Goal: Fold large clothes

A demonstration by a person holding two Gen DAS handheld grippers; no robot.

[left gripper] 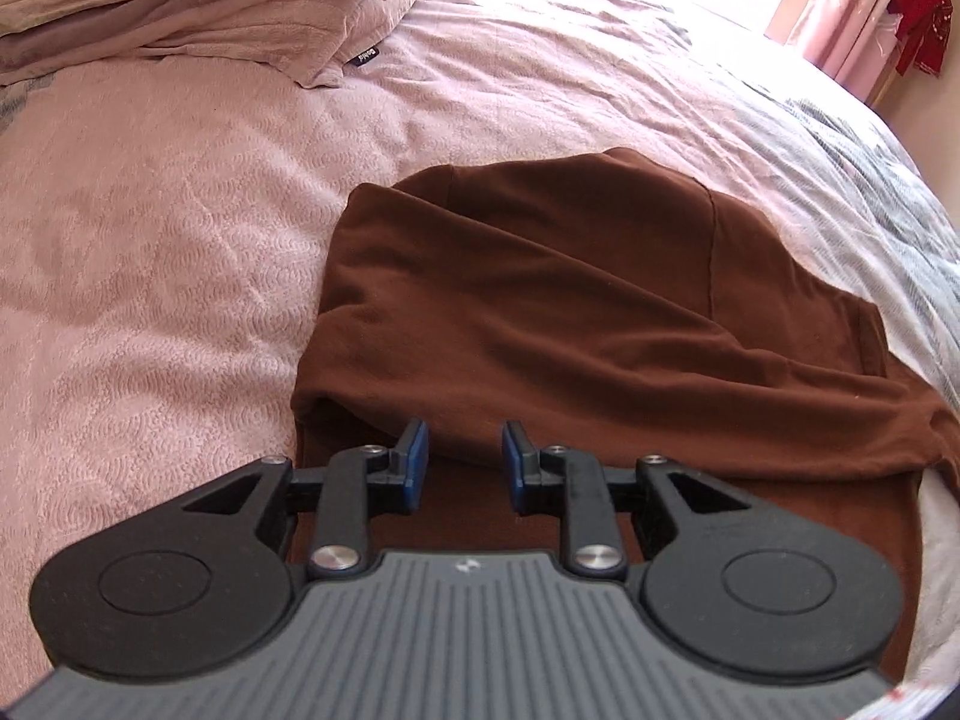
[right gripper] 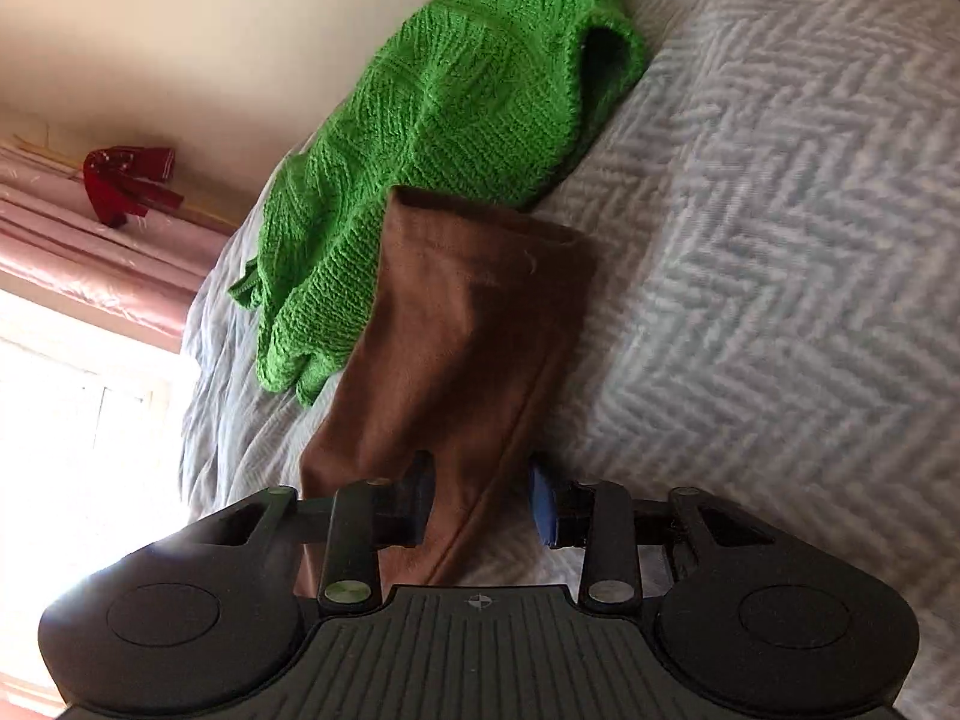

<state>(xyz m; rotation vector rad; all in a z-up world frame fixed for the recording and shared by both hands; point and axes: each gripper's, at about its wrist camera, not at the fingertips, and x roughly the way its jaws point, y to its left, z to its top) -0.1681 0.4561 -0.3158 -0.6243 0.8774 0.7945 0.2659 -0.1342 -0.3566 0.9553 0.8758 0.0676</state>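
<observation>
A dark brown garment [left gripper: 540, 300] lies partly folded on the bed, with its top layer doubled over towards me. My left gripper [left gripper: 465, 456] is open at the garment's near fold, its blue pads [left gripper: 417, 450] apart and brown cloth lying between them. In the right wrist view, which is rolled sideways, a long brown part of the garment [right gripper: 468, 330] runs away from me over the bed. My right gripper [right gripper: 480, 495] is open and straddles its near end. The left pad touches the cloth and the right pad stands clear of it.
A green knitted sweater [right gripper: 432, 120] lies crumpled beyond the brown cloth and touches its far end. The bed has a pink cover [left gripper: 150, 270] and a grey-white herringbone cover [right gripper: 750, 240]. Pink pillows [left gripper: 180, 0] are stacked at the head. A red cloth [left gripper: 921, 24] hangs by pink curtains [right gripper: 90, 252].
</observation>
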